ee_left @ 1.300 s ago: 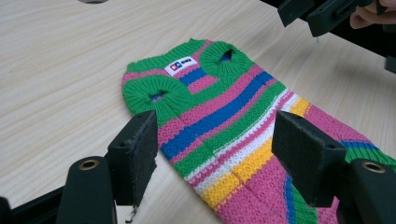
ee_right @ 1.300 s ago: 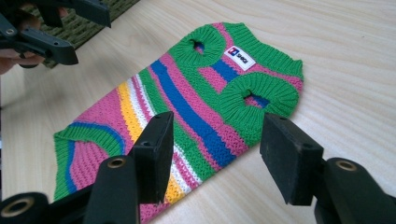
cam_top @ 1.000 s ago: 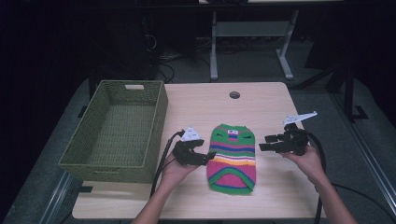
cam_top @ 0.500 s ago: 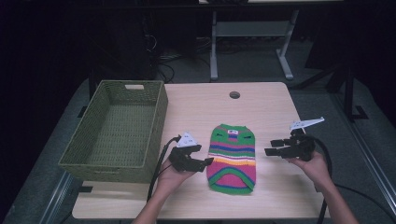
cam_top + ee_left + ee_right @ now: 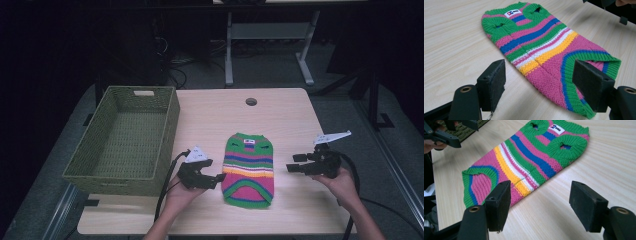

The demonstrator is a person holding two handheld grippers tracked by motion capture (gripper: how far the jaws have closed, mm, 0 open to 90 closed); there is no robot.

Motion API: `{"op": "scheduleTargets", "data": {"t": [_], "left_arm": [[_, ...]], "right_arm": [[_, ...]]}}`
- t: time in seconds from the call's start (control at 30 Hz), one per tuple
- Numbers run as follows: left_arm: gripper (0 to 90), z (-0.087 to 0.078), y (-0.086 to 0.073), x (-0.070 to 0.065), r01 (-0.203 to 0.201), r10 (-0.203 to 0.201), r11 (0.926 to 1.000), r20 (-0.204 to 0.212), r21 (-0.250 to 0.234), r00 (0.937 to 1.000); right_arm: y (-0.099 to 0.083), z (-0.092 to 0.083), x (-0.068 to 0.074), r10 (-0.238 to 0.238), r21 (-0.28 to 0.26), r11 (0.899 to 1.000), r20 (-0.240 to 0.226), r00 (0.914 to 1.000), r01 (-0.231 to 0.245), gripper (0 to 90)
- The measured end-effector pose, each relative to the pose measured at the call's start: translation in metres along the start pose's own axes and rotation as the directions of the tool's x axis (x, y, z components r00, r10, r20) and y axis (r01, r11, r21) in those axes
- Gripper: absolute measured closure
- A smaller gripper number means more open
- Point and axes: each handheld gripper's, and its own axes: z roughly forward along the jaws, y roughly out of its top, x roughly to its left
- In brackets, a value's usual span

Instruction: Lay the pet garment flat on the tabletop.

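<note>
We held the left gripper (image 5: 216, 177) and right gripper (image 5: 292, 167) with jaws just widened and empty, the striped knitted sweater (image 5: 248, 167) flat on the table (image 5: 210, 115) between them; each should pinch only a sweater edge, squarely.

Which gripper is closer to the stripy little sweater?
The left. The left gripper sits right beside the sweater, its open fingers almost at the lower edge. The right gripper waits a bit farther off on the other side, also open.

Small white label (image 5: 513, 12) on the sweater (image 5: 549, 52): print unreadable.
</note>
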Motion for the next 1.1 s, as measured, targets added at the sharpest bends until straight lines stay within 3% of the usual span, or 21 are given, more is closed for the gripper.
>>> {"op": "scheduleTargets", "data": {"t": [0.17, 0.23, 0.53, 0.8, 1.1], "left_arm": [[26.2, -0.003, -0.004, 0.0, 0.001, -0.001, 1.0, 0.001, 0.006, 1.0], [24.8, -0.005, -0.007, 0.0, 0.002, -0.002, 1.0, 0.001, 0.008, 1.0], [23.3, -0.009, -0.015, -0.001, 0.007, -0.007, 0.9999, -0.007, 0.014, 0.9999], [22.8, -0.016, -0.023, -0.005, -0.009, 0.009, 0.9995, -0.012, 0.029, 0.9999], [22.8, -0.02, -0.033, -0.007, 0.001, -0.001, 0.9993, -0.015, 0.038, 0.9999]], "right_arm": [[-0.007, -0.002, 0.002, 0.011, 0.011, 1.0, -0.006, 0.9999, -0.011, 32.1], [-0.01, -0.006, 0.004, -0.001, -0.011, 1.0, -0.006, 1.0, 0.0, 32.6], [-0.022, -0.01, 0.007, 0.003, -0.015, 1.0, 0.01, 0.9999, -0.003, 31.1], [-0.032, -0.014, 0.012, -0.011, -0.033, 0.999, -0.001, 0.9999, 0.011, 30.7], [-0.047, -0.018, 0.017, -0.004, -0.037, 0.999, -0.001, 1.0, 0.004, 30.7]]}}
